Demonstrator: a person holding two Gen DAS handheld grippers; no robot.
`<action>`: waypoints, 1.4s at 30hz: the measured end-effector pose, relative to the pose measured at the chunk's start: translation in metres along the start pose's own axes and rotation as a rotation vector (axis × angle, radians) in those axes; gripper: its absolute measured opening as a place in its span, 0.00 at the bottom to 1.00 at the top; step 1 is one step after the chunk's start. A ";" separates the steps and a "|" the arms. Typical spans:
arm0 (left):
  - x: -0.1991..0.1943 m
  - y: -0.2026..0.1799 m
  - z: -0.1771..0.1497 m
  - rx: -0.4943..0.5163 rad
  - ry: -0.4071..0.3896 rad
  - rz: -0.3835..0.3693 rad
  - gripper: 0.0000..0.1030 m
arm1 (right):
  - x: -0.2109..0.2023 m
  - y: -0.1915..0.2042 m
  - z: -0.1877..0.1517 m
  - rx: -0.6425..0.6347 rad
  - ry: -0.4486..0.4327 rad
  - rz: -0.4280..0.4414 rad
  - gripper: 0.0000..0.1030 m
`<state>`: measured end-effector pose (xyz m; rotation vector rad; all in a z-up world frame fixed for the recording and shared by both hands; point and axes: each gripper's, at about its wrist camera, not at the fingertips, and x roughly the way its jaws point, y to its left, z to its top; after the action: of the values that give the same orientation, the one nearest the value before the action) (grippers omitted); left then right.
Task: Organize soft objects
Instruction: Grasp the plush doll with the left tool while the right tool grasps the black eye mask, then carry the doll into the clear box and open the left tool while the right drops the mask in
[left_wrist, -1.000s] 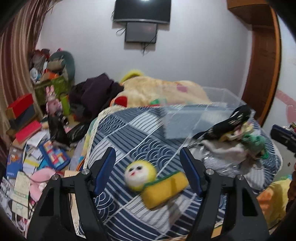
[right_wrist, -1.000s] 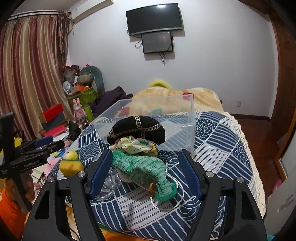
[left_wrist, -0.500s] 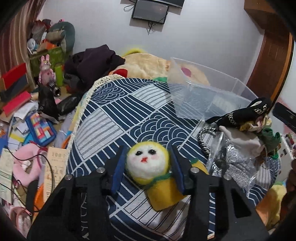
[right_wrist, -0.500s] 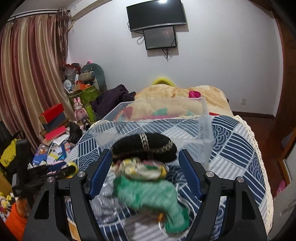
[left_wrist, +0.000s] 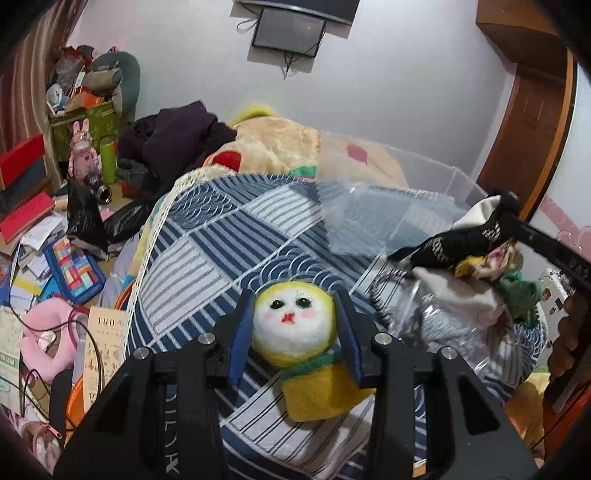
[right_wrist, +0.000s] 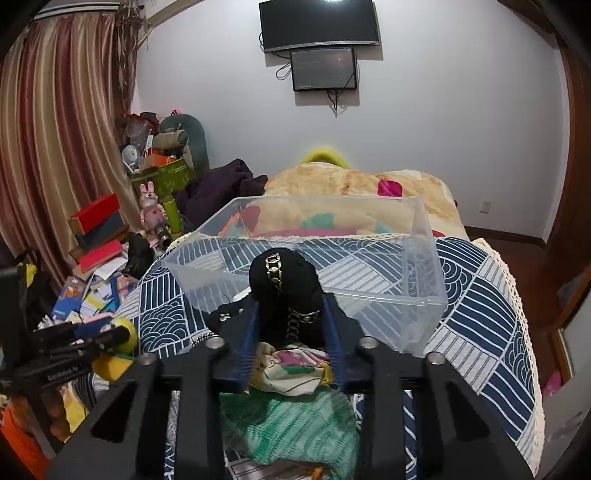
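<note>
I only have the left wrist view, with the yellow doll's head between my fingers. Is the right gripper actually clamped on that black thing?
Observer: Yes. The right gripper has both blue pads pressed against the black chain-trimmed hat.
Operator: Did other clothes come with it?
Observer: The floral cloth sits right under the hat, between the fingers. The green knit lies lower, beneath the gripper; I cannot tell if either is caught.
Operator: Where is the bin from there?
Observer: The clear bin stands straight beyond the hat, open side up.
</note>
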<state>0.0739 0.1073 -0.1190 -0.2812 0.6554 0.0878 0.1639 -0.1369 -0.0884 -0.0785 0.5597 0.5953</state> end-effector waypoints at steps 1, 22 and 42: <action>-0.002 -0.002 0.003 0.003 -0.009 -0.006 0.41 | -0.002 -0.001 -0.001 0.004 -0.004 0.002 0.22; -0.022 -0.060 0.078 0.118 -0.161 -0.112 0.42 | -0.058 -0.011 0.039 0.012 -0.219 -0.018 0.20; 0.053 -0.080 0.117 0.141 -0.041 -0.128 0.42 | 0.008 -0.019 0.048 -0.042 -0.113 -0.090 0.20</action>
<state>0.1984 0.0639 -0.0449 -0.1847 0.5981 -0.0744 0.2030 -0.1377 -0.0541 -0.1084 0.4318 0.5203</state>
